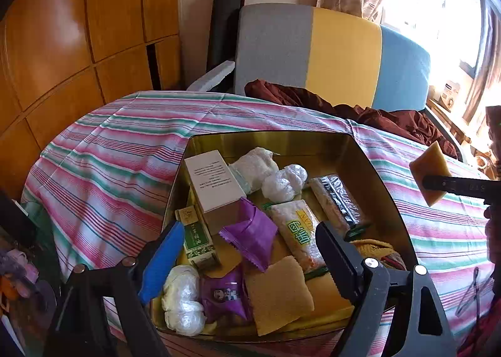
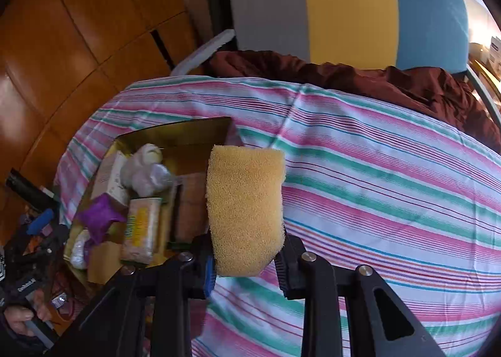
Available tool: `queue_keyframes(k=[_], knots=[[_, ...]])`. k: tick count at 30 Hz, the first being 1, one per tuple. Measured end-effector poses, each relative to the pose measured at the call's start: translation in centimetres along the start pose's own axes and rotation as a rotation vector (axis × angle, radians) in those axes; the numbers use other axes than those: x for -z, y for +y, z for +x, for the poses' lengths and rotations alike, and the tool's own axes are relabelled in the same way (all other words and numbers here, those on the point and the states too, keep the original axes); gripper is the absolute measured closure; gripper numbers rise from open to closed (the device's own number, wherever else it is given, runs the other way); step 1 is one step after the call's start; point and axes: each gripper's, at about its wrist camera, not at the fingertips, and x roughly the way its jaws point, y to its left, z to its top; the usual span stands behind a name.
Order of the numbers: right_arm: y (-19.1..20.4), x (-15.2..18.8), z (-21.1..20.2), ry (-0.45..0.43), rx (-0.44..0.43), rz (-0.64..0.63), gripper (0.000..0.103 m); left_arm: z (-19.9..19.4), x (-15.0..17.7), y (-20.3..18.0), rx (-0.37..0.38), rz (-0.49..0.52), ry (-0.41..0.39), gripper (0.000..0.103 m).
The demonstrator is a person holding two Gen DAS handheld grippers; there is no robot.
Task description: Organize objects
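wood-panelled wall [image 1: 62, 43] | grey-yellow-blue chair [image 1: 328, 50] | bright window [image 1: 438, 6] (curtained) | striped cloth [image 2: 375, 184]

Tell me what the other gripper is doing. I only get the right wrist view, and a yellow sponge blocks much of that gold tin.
Observer: The left gripper hangs open and empty over the near side of the gold tin.
Operator: Is anything hidden behind the held sponge?
Observer: Yes, a black-and-clear packet lies along the tin's right side.
Operator: Are there any more sponges?
Observer: One. A second sponge lies flat in the near part of the tin, partly over a purple packet.
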Motion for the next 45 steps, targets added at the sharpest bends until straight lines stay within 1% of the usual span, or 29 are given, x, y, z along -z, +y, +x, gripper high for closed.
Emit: queue_keyframes(k=[3, 5, 7, 10, 13, 17, 19, 23, 25, 28, 31, 34, 37, 40, 43, 45], knots=[[3.0, -0.2, 1.4, 0.037, -0.051, -0.043, 0.074, -0.2, 0.3, 0.8, -0.008, -0.017, 0.001, 0.015], [4.3, -0.2, 2.5, 0.062, -0.088, -0.045, 0.074, -0.3, 0.5, 1.3, -0.011, -0.026, 0.005, 0.015], [5.4, -0.1, 3.9, 0.108, -0.130, -0.047, 0.074, -0.4, 0.8, 1.7, -0.012, -0.035, 0.003, 0.015], [7.0, -0.2, 6.0, 0.166, -0.162, -0.060, 0.074, -0.5, 1.0, 2.1, -0.016, -0.045, 0.005, 0.014], [8.0, -0.3, 7.6, 0.203, -0.157, -0.076, 0.073, -0.6, 1.1, 2.6, -0.017, -0.064, 0.006, 0.011], [7.9, -0.7, 8.8, 0.220, -0.076, -0.065, 0.071, -0.8, 1.2, 3.3, -0.025, -0.079, 0.000, 0.008], [7.7, -1.1, 8.7, 0.203, -0.057, -0.054, 0.058, -0.9, 1.3, 3.7, -0.031, -0.086, -0.005, 0.005], [7.6, -1.5, 7.5, 0.151, -0.043, -0.055, 0.045, -0.9, 1.7, 4.6, -0.031, -0.109, -0.001, 0.003], [7.7, -1.7, 6.7, 0.123, -0.011, -0.061, 0.030, -0.8, 1.8, 5.0, -0.026, -0.126, 0.004, 0.002], [7.7, -1.7, 5.6, 0.087, 0.020, -0.060, 0.029, -0.9, 1.9, 5.3, -0.023, -0.143, 0.000, 0.000], [7.9, -1.7, 4.9, 0.054, 0.048, -0.062, 0.029, -1.2, 1.8, 5.1, -0.031, -0.139, -0.011, 0.000], [8.3, -0.7, 3.8, 0.015, 0.092, -0.079, 0.029, -1.6, 1.6, 4.6, -0.047, -0.124, -0.028, 0.000], [8.6, 1.0, 2.5, -0.041, 0.164, -0.068, 0.029, -2.1, 1.6, 4.1, -0.048, -0.122, -0.039, 0.000], [8.4, 3.2, 1.0, -0.105, 0.235, -0.028, 0.028, -2.6, 1.7, 3.4, -0.050, -0.118, -0.048, 0.000], [8.2, 5.3, -0.6, -0.166, 0.319, 0.000, 0.025, -3.2, 2.0, 2.5, -0.071, -0.105, -0.062, 0.000], [8.1, 6.4, -1.3, -0.189, 0.365, 0.012, 0.024, -3.5, 2.2, 2.0, -0.096, -0.091, -0.071, 0.000]])
